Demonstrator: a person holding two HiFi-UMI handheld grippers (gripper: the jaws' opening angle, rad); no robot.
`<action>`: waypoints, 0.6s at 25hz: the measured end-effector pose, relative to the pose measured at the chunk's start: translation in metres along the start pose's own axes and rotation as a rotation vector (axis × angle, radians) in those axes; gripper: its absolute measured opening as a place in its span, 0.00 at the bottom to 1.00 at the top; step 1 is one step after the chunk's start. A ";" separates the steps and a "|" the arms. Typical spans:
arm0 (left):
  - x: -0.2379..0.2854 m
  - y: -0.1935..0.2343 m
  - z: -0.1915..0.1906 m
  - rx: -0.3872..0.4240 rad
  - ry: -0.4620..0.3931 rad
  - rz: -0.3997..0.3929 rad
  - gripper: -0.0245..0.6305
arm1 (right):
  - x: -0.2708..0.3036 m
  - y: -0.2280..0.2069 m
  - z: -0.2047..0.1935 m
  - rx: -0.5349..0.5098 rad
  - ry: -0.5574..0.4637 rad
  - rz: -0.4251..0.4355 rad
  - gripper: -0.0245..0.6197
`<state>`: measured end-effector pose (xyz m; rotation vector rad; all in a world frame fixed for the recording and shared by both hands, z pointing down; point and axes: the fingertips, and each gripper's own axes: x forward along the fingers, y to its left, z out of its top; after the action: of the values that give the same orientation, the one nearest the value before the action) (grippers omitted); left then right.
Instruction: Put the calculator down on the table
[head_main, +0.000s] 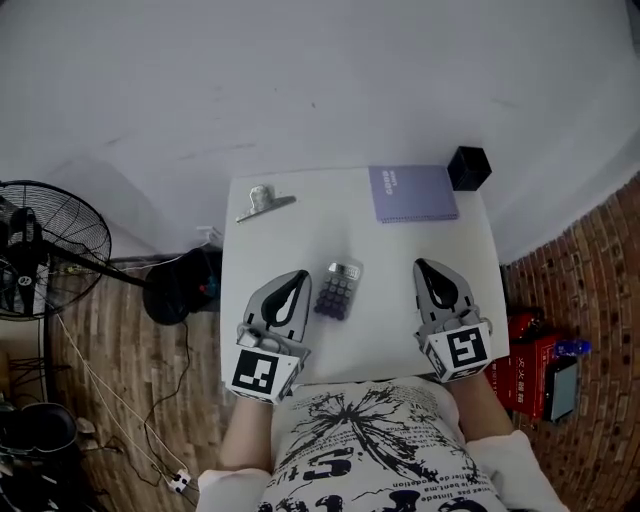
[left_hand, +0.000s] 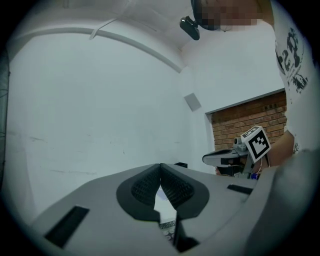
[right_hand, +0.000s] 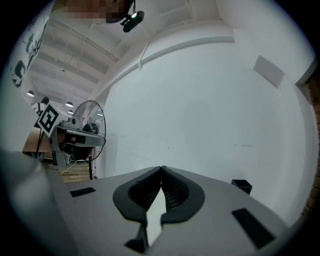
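The calculator (head_main: 338, 289), dark with purple keys and a silver top, lies flat on the white table (head_main: 300, 235) between both grippers. My left gripper (head_main: 294, 282) hovers just left of it with its jaws shut and nothing between them; a sliver of the calculator (left_hand: 167, 231) shows below its closed tips. My right gripper (head_main: 426, 270) is raised to the right of the calculator, its jaws also shut and empty. In the left gripper view the right gripper (left_hand: 212, 158) shows at the right, held level.
A purple notebook (head_main: 412, 193) and a black cube-shaped box (head_main: 468, 168) sit at the table's far right corner. A silver binder clip (head_main: 264, 202) lies far left. A standing fan (head_main: 45, 250) is on the floor at left; red crates (head_main: 528, 365) at right.
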<state>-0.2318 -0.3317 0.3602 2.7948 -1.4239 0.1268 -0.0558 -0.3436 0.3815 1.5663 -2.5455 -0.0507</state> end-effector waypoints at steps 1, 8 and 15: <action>-0.004 0.000 0.003 0.005 -0.001 0.004 0.06 | -0.001 0.003 0.003 -0.010 -0.006 0.009 0.06; -0.025 -0.004 0.014 0.012 -0.017 0.034 0.06 | -0.013 0.018 0.012 -0.010 -0.017 0.038 0.06; -0.038 0.000 0.016 0.005 -0.030 0.046 0.06 | -0.019 0.032 0.015 -0.009 -0.028 0.065 0.06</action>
<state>-0.2532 -0.3013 0.3413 2.7812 -1.4967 0.0890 -0.0782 -0.3128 0.3681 1.4883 -2.6116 -0.0775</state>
